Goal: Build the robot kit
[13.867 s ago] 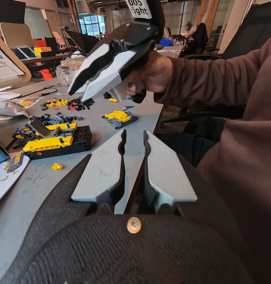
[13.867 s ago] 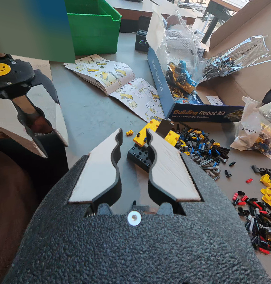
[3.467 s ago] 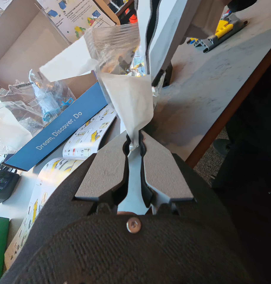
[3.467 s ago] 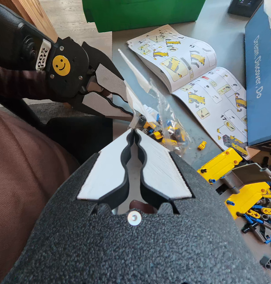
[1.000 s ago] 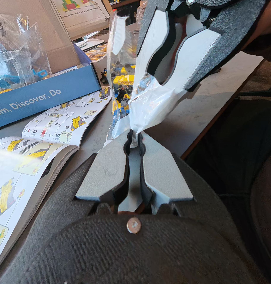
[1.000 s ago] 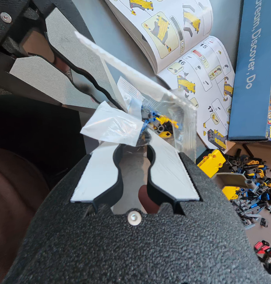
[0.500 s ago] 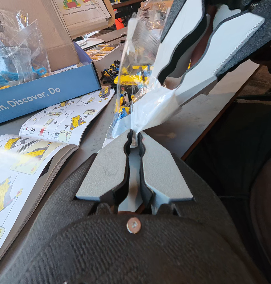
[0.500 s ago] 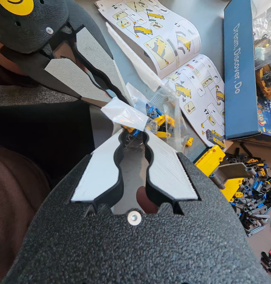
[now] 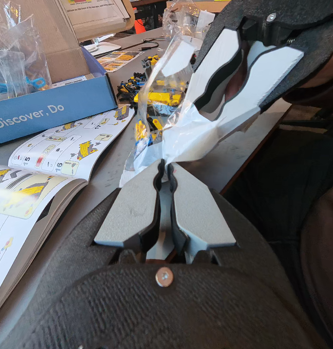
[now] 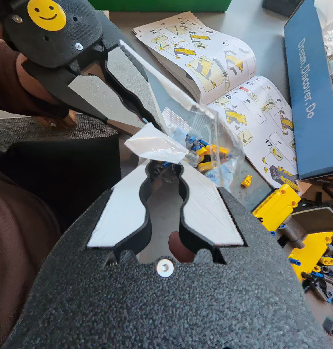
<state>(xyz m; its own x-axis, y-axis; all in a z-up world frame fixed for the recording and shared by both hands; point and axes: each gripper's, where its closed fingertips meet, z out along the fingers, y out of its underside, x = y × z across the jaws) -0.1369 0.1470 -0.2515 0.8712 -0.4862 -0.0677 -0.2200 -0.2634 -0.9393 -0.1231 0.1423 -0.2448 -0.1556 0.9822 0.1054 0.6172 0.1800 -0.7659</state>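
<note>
A clear plastic bag (image 9: 162, 98) of small yellow, blue and black building pieces hangs just above the grey table (image 9: 209, 170). My left gripper (image 9: 164, 164) is shut on the bag's white lower edge. My right gripper (image 9: 207, 115) comes in from the upper right, open, with its tips against the bag's crumpled side. In the right wrist view the right gripper (image 10: 163, 164) is open, with the bag (image 10: 209, 151) at its tips and a white flap over them. The left gripper (image 10: 158, 128) pinches the bag from the upper left.
An open instruction booklet (image 10: 228, 75) lies beyond the bag, and a blue kit box (image 10: 313, 94) stands at the right. A yellow and grey assembly (image 10: 275, 207), a pile of loose pieces (image 10: 322, 273) and one small yellow piece (image 10: 247, 181) lie near. The table edge (image 9: 252, 158) is close. The grippers are tip to tip, or close to it. My right tips are roughly 10 centimetres from the small yellow piece (image 10: 247, 181).
The right gripper, shut on the bag 3.5 s ago, now stands open at the bag and has drifted right in the left wrist view. The left gripper has kept its hold.
</note>
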